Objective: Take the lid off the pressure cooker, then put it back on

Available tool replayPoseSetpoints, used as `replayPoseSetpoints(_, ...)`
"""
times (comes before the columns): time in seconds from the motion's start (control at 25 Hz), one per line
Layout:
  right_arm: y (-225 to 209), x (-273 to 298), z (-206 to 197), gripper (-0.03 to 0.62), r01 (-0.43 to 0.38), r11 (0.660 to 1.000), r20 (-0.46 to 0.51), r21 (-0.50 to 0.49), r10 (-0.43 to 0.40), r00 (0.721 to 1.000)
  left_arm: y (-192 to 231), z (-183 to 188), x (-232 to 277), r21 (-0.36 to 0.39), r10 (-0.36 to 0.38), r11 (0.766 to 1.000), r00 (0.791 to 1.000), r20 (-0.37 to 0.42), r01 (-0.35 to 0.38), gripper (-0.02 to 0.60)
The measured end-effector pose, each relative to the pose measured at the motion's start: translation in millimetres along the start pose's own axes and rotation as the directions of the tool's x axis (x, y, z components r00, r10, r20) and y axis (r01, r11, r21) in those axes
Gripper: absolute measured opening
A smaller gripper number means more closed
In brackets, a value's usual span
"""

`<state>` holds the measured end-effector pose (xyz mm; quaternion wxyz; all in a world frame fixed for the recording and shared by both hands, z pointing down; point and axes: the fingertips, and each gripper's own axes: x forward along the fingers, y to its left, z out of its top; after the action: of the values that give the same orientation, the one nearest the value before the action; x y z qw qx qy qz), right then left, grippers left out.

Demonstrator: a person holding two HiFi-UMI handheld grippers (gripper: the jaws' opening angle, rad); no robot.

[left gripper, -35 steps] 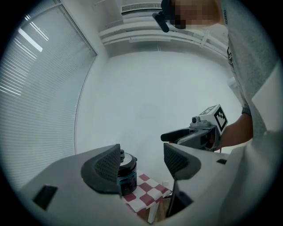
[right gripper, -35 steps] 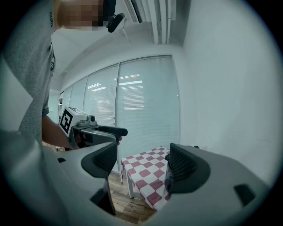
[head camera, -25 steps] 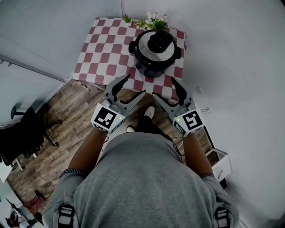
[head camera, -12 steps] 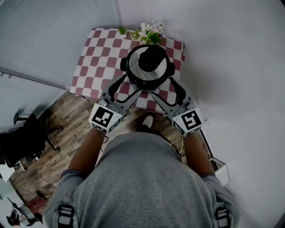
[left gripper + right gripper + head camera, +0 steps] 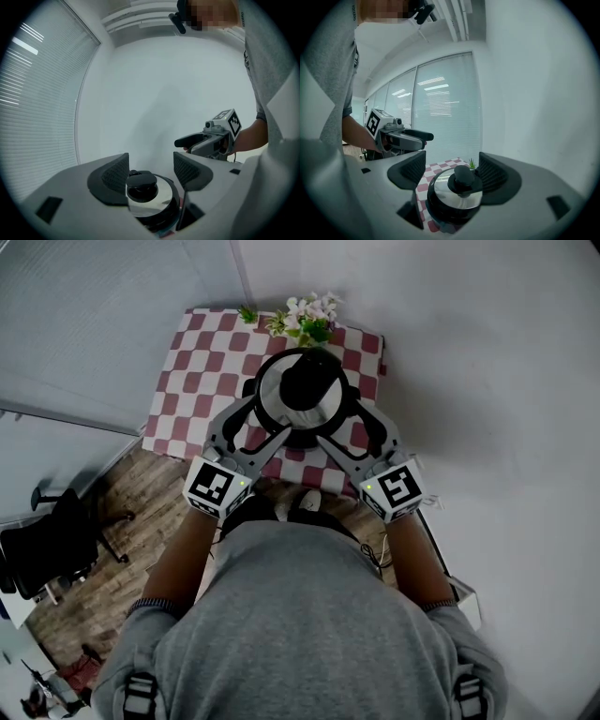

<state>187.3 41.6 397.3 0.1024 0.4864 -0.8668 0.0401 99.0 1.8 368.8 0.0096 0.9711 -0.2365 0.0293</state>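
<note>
On the checked tablecloth: black pressure cooker stands near the far middle of the small table, close to the wall.
Lid: seated on the cooker, shiny metal disc, level.
Lid knob: black, upright at the lid's centre.
Left gripper: held at the cooker's left near side, aimed at the pot.
Left jaws: spread wide, nothing between the pads. In the left gripper view the knob and lid show in the gap, lower down and beyond the pads, apart from both.
Right gripper: held at the cooker's right near side, mirror of the left one.
Right jaws: spread wide, holding nothing. In the right gripper view the knob sits in the gap, nearer the right-hand pad, which overlaps the lid's edge; contact cannot be told.
Cooker against jaws: from the head view the two grippers flank the pot, their inner fingers crossing its near rim; whether they touch it cannot be told.
Marker cubes: one on each gripper, facing up toward the head camera.
Flowers: small green sprig with pale blooms, just behind the cooker at the table's far edge.
Floor: wood planks to the left of the table.
Office chair: black, well apart at the far left.
Blinds: cover the window behind the table in the right gripper view.
</note>
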Motion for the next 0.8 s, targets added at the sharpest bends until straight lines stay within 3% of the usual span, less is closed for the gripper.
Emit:
replayPoseSetpoints(0.28, -11.3, 27.8, -7.8, 0.356, 0.060, 0.998, -0.054, 0.029, -0.058, 0.997, 26.7, -7.8, 28.0, 0.008, -0.122, 0.993, 0.992, -0.020, 0.122, 0.320)
replayPoseSetpoints(0.48, -18.7, 48.4, -15.5, 0.356, 0.123, 0.991, -0.092, 0.051, -0.118, 0.989, 41.5, -20.2, 47.2, 0.017, -0.249, 0.968, 0.967, -0.058, 0.250, 0.319)
replayPoseSetpoints(0.64, -24.5, 65.4, -21.9, 0.345, 0.155, 0.986, -0.148, 0.065, -0.144, 0.978, 48.5, -35.6, 63.5, 0.045, -0.353, 0.932, 0.927, -0.126, 0.361, 0.319)
replayPoseSetpoints(0.8, -30.6, 82.3, -35.4, 0.342, 0.167, 0.982, -0.198, 0.087, -0.147, 0.969, 47.9, -58.6, 77.3, 0.077, -0.461, 0.869, 0.856, -0.234, 0.489, 0.320)
